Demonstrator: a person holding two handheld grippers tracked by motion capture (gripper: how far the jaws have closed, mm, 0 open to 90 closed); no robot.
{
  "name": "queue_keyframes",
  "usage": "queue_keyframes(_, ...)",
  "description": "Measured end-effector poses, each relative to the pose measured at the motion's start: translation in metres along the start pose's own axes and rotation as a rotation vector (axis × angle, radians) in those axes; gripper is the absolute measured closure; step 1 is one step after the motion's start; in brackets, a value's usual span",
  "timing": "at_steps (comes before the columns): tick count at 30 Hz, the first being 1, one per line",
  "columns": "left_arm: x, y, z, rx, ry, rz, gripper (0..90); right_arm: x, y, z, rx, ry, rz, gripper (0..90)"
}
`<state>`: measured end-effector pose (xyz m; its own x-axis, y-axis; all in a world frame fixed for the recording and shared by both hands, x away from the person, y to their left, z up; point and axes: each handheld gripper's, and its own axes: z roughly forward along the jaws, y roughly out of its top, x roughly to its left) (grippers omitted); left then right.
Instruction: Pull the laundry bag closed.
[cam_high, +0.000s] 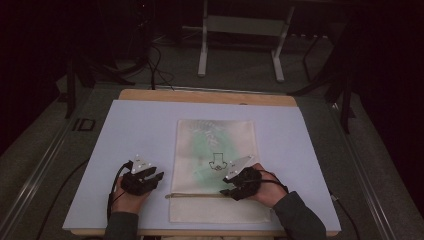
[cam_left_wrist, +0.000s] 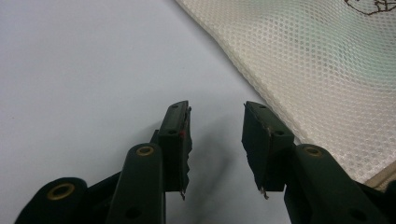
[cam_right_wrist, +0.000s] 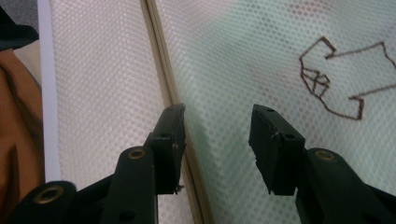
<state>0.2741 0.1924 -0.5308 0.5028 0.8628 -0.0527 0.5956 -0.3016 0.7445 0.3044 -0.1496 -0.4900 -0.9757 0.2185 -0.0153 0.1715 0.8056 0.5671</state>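
Mesh bag (cam_left_wrist: 303, 60) cropped by the frame top, printed outline (cam_left_wrist: 371, 5) cut off, contents perhaps green, blurred

Dim room, grey carpet floor (cam_high: 240, 75), white metal stand (cam_high: 240, 30), floor cables (cam_high: 157, 67)

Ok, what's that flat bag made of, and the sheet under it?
The bag looks like white synthetic mesh, probably polyester: fine honeycomb holes, something green showing through, and a beige zipper band. The sheet looks like smooth matt pale-blue paper or plastic; I can't tell which.
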Motion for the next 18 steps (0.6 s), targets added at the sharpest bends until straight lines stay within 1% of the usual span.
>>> queue_keyframes(5, 0.0, 0.0, 0.0, 0.001, -0.001, -0.004, 60.8, 0.001, 0.007, 0.003, 0.008, 0.006, -0.021, 55.4)
queue_keyframes(18, 0.0, 0.0, 0.0, 0.002, -0.004, -0.004, 60.8, 0.006, 0.024, 0.01, 0.003, 0.022, -0.05, 55.5)
